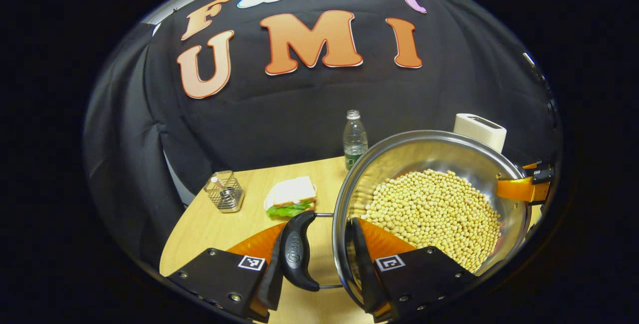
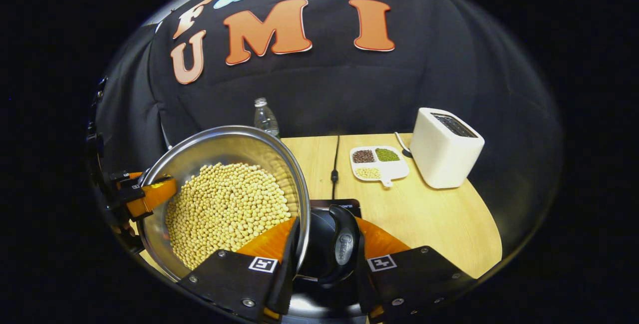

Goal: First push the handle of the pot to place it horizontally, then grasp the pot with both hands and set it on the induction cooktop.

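In the left gripper view, the wire basket (image 1: pixel 225 191) and sandwich (image 1: pixel 291 195) lie left of centre on the surface (image 1: pixel 214 229). The left hand-held gripper (image 1: pixel 319 256) is clamped around the handle (image 1: pixel 296 252) and rim of the pot (image 1: pixel 429 204) of soybeans (image 1: pixel 434 214). In the right gripper view, the right hand-held gripper (image 2: pixel 327 259) grips the opposite handle (image 2: pixel 342 249) likewise; the toaster (image 2: pixel 446 147) stands right.
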Motion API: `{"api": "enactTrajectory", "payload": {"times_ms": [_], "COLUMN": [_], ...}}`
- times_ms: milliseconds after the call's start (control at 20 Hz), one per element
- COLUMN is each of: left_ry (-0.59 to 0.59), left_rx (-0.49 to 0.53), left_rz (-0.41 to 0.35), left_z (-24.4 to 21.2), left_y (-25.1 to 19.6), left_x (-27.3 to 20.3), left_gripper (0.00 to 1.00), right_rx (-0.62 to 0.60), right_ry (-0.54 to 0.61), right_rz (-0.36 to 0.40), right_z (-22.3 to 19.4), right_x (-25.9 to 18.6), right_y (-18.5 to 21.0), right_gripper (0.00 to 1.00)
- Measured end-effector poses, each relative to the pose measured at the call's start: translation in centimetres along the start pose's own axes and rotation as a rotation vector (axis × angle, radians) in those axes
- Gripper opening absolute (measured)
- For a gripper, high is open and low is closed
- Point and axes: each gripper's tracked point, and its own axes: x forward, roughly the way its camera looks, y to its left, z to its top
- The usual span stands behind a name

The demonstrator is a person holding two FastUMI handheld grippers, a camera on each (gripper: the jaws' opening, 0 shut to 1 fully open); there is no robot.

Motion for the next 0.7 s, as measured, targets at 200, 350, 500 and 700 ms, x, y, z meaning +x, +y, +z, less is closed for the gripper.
{"api": "enactTrajectory", "payload": {"times_ms": [200,350,500,700], "left_ry": [0.014,0.026,0.055,0.077], "left_rx": [0.005,0.007,0.004,0.002], "left_rz": [-0.026,-0.04,-0.053,-0.06], "left_z": [-0.2,-0.3,-0.5,0.0], "left_y": [-0.2,-0.3,-0.5,-0.4], "left_x": [0.2,0.2,0.2,-0.2], "left_gripper": [0.65,0.65,0.65,0.65], "right_rx": [0.011,0.018,0.014,0.026], "right_ry": [0.011,0.027,0.052,0.075], "right_rz": [-0.03,-0.048,-0.064,-0.065], "right_z": [-0.5,-1.2,-2.2,-3.0], "right_x": [0.7,1.3,2.0,2.9], "right_y": [-2.6,-3.9,-5.1,-5.3], "right_gripper": [0.51,0.51,0.51,0.51]}}
